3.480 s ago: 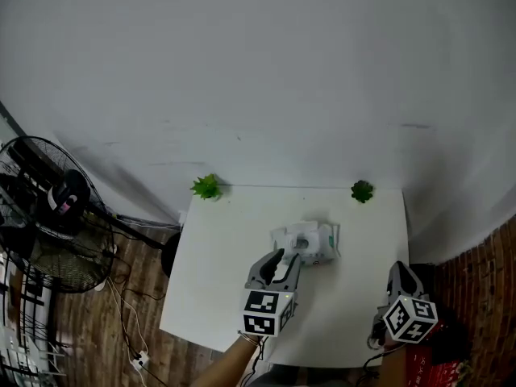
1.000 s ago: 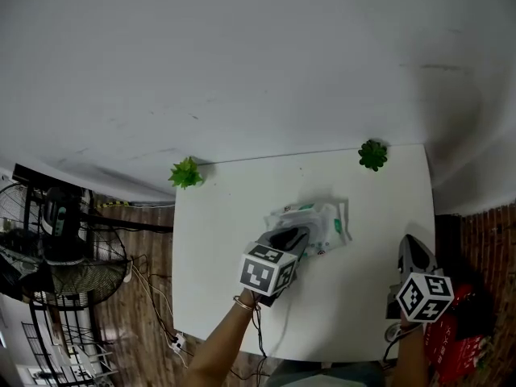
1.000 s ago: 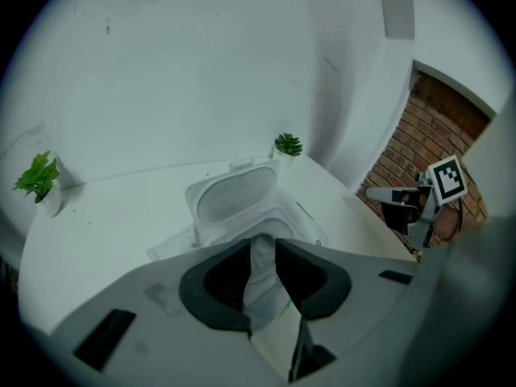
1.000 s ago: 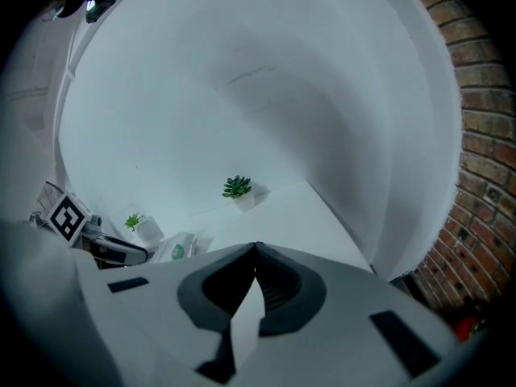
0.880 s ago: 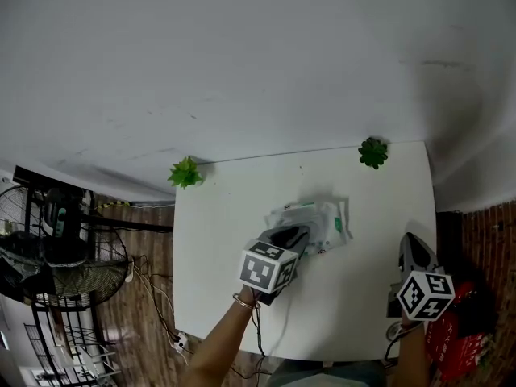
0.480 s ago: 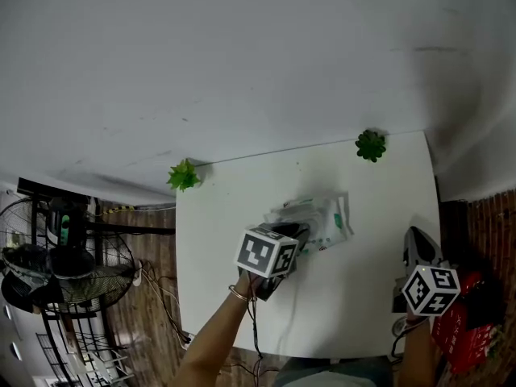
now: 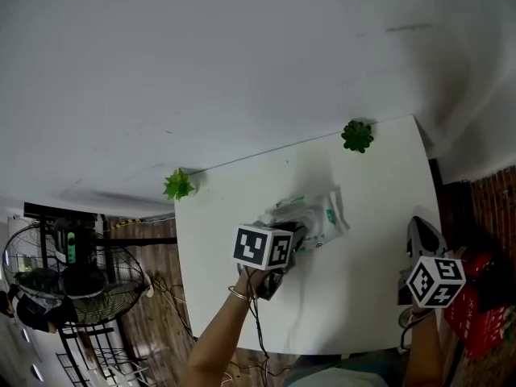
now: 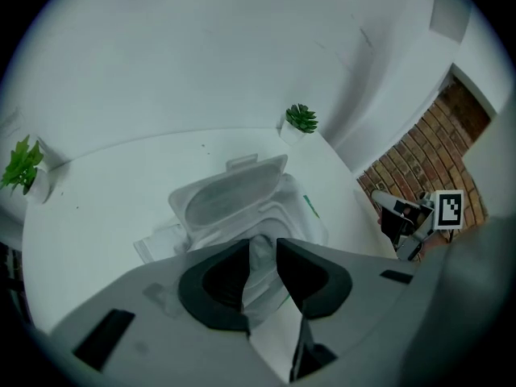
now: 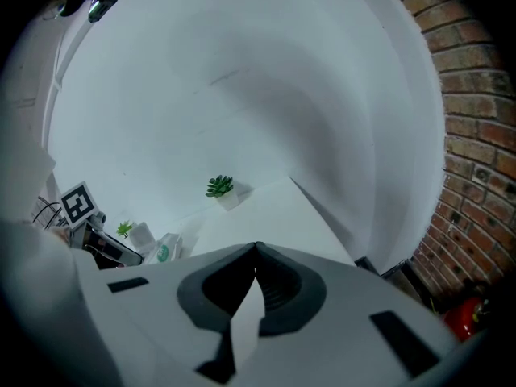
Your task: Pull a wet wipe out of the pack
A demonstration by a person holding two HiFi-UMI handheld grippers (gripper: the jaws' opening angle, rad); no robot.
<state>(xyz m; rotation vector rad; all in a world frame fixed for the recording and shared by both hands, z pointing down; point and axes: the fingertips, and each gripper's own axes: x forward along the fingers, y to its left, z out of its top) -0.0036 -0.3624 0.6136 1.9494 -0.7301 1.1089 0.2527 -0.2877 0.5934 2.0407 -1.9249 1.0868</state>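
Observation:
The white wet-wipe pack (image 7: 324, 218) lies mid-table with its flip lid (image 8: 234, 190) open. A tuft of wipe (image 8: 260, 258) stands up out of the opening. My left gripper (image 8: 262, 248) points steeply down over it. Its jaws have just been opening, and they stand slightly apart with the tuft between them. From the head view this gripper (image 7: 293, 237) sits at the pack's near left end. My right gripper (image 9: 256, 248) is shut on nothing. It hovers off the table's right edge (image 7: 420, 229), well away from the pack (image 9: 165, 249).
The white table (image 7: 355, 297) carries two small potted plants at its far corners (image 7: 178, 185) (image 7: 356, 135). A standing fan (image 7: 72, 272) and cables are on the floor to the left. A brick wall (image 8: 419, 156) and a red object (image 7: 476, 313) stand on the right.
The left gripper has tipped more steeply down over the pack, its marker cube now facing up. The right gripper has barely moved. The head view has shifted a little.

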